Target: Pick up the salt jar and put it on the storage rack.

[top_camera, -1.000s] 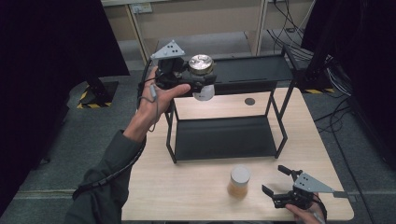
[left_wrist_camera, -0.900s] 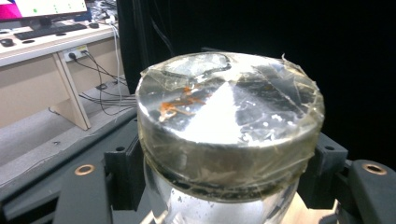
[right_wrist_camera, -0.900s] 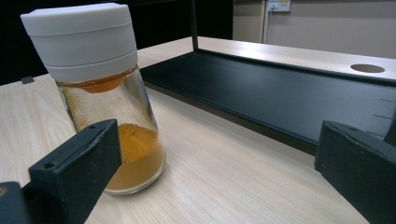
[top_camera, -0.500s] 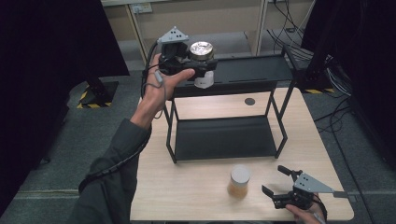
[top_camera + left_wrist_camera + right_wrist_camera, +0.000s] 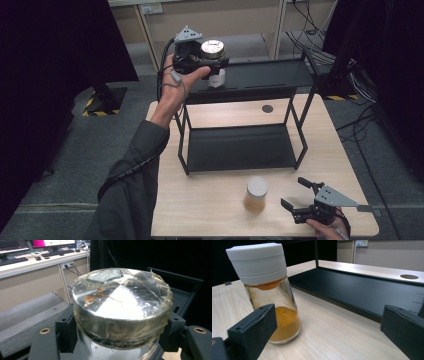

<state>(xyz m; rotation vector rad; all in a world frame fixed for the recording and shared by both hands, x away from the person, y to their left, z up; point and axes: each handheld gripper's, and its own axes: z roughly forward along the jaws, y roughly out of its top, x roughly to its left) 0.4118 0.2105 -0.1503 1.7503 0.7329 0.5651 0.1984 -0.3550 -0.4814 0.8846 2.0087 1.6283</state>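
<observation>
Left gripper pinches the shiny-lidded jar, now farther forward than a second ago, over the black rack's top shelf. Right gripper unchanged, jaws spread, near the white-capped spice jar on the table.

A lab: black curtains, loose cables, computer desk.

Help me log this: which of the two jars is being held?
The silver-lidded jar at the rack's top shelf, clamped in the left gripper. The white-capped spice jar stands free on the table.
</observation>
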